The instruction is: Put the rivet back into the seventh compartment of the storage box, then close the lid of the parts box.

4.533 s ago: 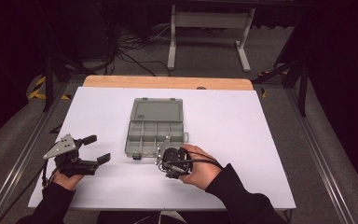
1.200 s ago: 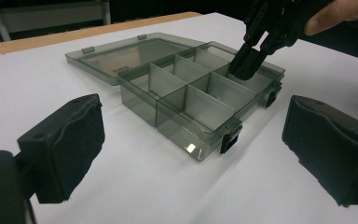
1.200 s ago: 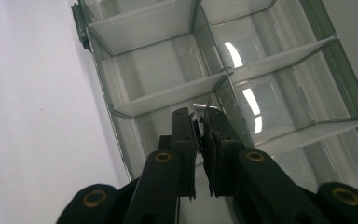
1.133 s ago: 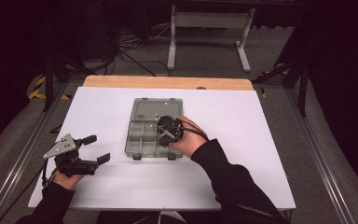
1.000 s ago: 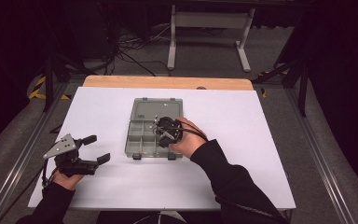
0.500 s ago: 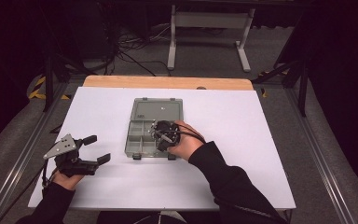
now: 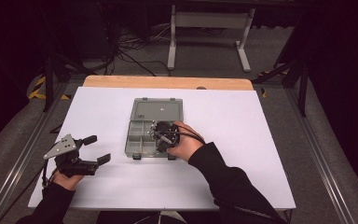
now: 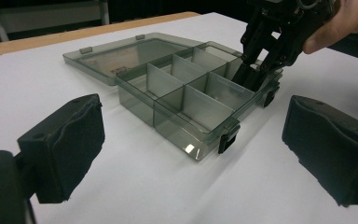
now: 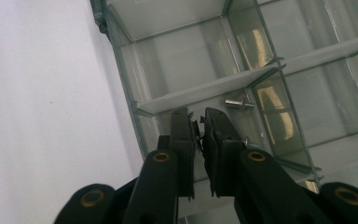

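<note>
**Small metal screw in the organizer's corner compartment**

We have the right gripper dipped into a near corner compartment of the clear grey organizer box, which lies open on the white table with its lid folded flat behind it. The jaws have just been parting a little and stand narrow, a slim gap between the pads and nothing pinched there. A small silvery screw lies on the compartment floor just beyond the fingertips, close to a divider wall. We judge it light, hard and smooth, likely to roll or skid on the slick plastic and easy to flick away. We would take it across its shank, pads squarely on either side, keeping clear of the thin divider. Our left gripper rests wide open on the table, well apart from the box, holding nothing
</note>
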A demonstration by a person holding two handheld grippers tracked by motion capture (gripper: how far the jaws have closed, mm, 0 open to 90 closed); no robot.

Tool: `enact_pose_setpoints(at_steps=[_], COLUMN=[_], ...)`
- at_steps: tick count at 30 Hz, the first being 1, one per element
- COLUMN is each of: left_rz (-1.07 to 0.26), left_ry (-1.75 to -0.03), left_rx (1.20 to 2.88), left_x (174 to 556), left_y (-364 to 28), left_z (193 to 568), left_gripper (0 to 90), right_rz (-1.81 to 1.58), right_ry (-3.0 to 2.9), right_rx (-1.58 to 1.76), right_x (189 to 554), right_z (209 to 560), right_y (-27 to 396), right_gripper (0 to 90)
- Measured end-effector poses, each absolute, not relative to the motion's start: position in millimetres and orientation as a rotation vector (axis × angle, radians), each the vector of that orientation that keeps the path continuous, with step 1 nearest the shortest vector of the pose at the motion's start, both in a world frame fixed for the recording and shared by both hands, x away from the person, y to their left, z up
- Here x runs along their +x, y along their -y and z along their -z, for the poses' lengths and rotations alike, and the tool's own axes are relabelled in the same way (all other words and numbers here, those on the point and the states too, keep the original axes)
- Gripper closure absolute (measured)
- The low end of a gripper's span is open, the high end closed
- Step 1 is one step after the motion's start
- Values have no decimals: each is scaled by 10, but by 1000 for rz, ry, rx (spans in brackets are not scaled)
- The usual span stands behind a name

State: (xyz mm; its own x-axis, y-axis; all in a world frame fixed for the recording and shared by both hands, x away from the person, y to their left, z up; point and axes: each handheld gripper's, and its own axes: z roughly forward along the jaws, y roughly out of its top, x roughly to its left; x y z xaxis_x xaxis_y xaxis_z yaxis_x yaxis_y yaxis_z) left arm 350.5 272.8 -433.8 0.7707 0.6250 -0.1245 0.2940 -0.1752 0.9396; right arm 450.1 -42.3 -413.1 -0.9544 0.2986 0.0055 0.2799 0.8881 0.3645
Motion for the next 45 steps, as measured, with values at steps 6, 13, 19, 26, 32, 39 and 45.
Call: enact_pose_setpoints(at_steps=[6,13,19,26,32,39,45], left_rz=[-344,-342,-325,-322,-318,-307,-250], left_ry=[-719,-721,-717,-718,-753,-696,-758], left_rx=[1768,1762,1764,1760,1766,1812,1845], left_x=[3508,3528,3564,3631,3708,3767,3850], left_y=[-2726,-2711,-2705,-2674,-2649,-2558,-2533], left_z=[4343,4348,4343,4344,4356,4367,4316], left_gripper=[62,59,58,55,54,25,16], right_rz=[-617,-708,-791,-898,-927,-973,-1005], right_ry=[-2961,-2882,-2832,-2755,-2723,-2676,-2648], right_rx=[454,459,483,545,567,625,636], right_x=[4491,4457,4365,4243,4184,4172,4183], right_z=[4050,3869,3752,3657,3649,3671,3679], right_y=[441,526,640,889,1031,1211,1294], right_gripper=[689,592,515,394,383,376,374])
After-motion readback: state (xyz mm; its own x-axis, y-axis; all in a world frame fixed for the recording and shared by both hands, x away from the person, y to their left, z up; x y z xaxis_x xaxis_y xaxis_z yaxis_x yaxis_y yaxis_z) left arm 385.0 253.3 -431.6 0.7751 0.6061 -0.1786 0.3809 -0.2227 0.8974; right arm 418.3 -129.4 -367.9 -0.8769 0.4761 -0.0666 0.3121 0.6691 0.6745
